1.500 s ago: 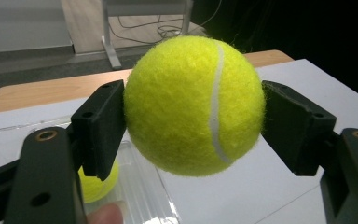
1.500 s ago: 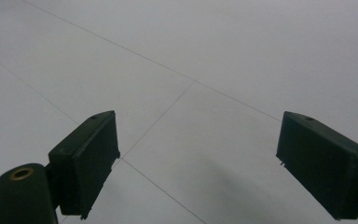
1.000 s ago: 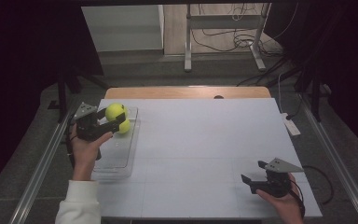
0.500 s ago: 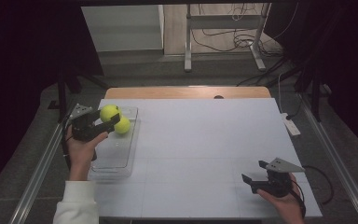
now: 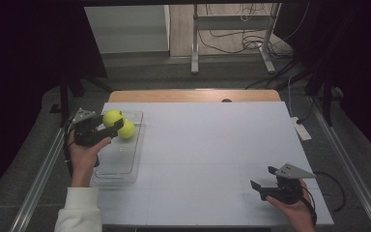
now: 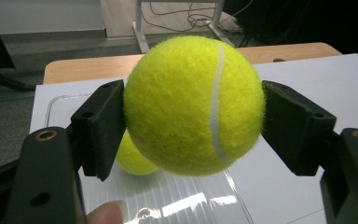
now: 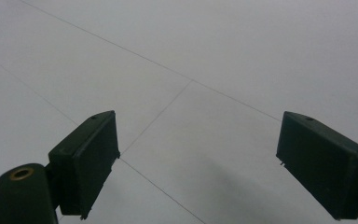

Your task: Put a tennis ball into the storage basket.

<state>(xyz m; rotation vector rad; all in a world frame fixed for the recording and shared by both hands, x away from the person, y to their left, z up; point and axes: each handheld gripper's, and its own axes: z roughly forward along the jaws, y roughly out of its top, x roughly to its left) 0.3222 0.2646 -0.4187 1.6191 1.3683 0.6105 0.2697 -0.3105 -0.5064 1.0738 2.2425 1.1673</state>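
My left gripper [image 5: 107, 126] is shut on a yellow tennis ball [image 5: 112, 118] and holds it just above the far end of a clear plastic tray [image 5: 121, 166]. In the left gripper view the ball [image 6: 193, 105] sits squeezed between the two black pads of the left gripper [image 6: 193, 116]. A second tennis ball [image 5: 126, 129] lies in the tray beside the held one and shows below it [image 6: 133, 161] in that view. My right gripper [image 5: 262, 177] rests near the table's front right, open, with nothing but bare white tabletop between the jaws of the right gripper [image 7: 198, 135].
The white table [image 5: 212, 145] has a wooden strip along its far edge. A small white device [image 5: 302, 129] lies at the right edge. Metal rails run along both sides, and a stand with cables is on the floor beyond.
The left gripper with its ball has drifted slightly to the left over the tray. The right gripper and the ball in the tray have not moved.
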